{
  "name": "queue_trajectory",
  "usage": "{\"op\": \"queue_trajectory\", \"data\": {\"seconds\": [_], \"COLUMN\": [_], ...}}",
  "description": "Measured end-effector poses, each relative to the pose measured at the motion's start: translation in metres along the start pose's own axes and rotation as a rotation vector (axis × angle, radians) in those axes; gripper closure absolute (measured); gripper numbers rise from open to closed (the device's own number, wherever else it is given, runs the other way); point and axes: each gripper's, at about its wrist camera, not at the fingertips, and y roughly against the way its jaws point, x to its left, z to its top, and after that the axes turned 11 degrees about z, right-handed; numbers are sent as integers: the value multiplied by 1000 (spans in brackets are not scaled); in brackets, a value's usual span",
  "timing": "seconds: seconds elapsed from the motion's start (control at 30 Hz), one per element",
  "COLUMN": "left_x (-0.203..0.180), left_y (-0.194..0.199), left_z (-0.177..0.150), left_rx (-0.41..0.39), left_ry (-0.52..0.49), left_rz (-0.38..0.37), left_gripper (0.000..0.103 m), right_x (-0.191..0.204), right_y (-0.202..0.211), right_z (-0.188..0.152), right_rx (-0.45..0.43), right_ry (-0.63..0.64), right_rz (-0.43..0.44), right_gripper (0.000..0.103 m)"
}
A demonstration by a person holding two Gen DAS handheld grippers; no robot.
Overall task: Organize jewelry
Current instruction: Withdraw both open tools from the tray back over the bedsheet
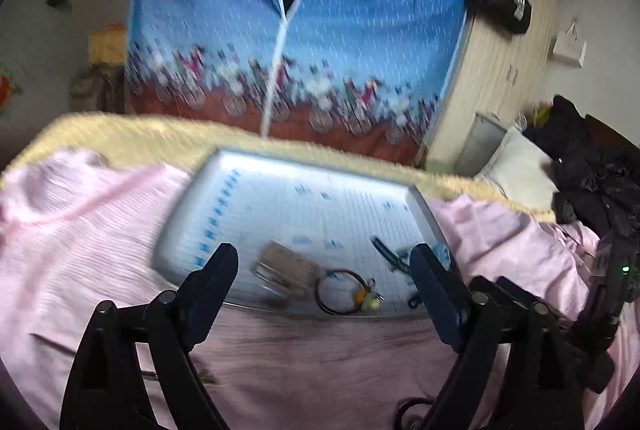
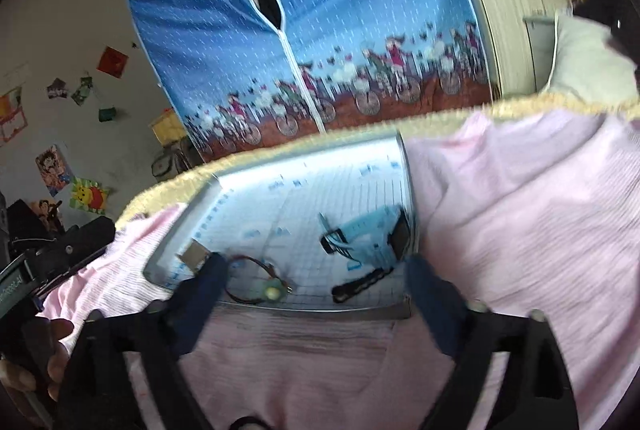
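Note:
A shallow metal tray lined with gridded paper lies on a pink sheet. In it are a brown cord bracelet with a yellow-green charm, a tan card with clips, a dark hair clip and a light blue card with a black clip. My left gripper hangs open above the tray's near edge, the bracelet between its fingers in the view. My right gripper is open over the same edge, holding nothing.
The pink sheet covers a bed with a yellow fuzzy blanket at its far edge. A blue zipped fabric wardrobe stands behind. Dark clothing and a pillow lie at the right. A hand holds the left gripper.

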Motion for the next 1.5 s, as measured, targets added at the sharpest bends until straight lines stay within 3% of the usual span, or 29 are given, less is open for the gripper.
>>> {"op": "queue_trajectory", "data": {"seconds": [0.07,0.23,0.43,0.63,0.97,1.17,1.5], "left_x": [4,10,28,49,77,88,94], "left_y": [26,81,130,169,187,181,154], "left_z": [-1,-9,-28,-49,-81,-109,-125], "left_rx": [-49,-135,-152,-157,-94,-25,75], "left_ry": [-12,-22,28,29,59,46,45], "left_rz": [42,75,86,105,119,144,139], "left_gripper": [6,6,6,5,6,6,6], "right_x": [11,51,93,112,118,115,106], "right_y": [14,55,98,135,160,151,119], "right_z": [2,4,-8,-39,-75,-90,-102], "right_rx": [-31,-105,-190,-226,-172,-76,84], "right_ry": [31,164,271,282,179,123,93], "right_rz": [12,43,46,8,-26,-60,-114], "right_gripper": [0,0,0,0,0,0,0]}}
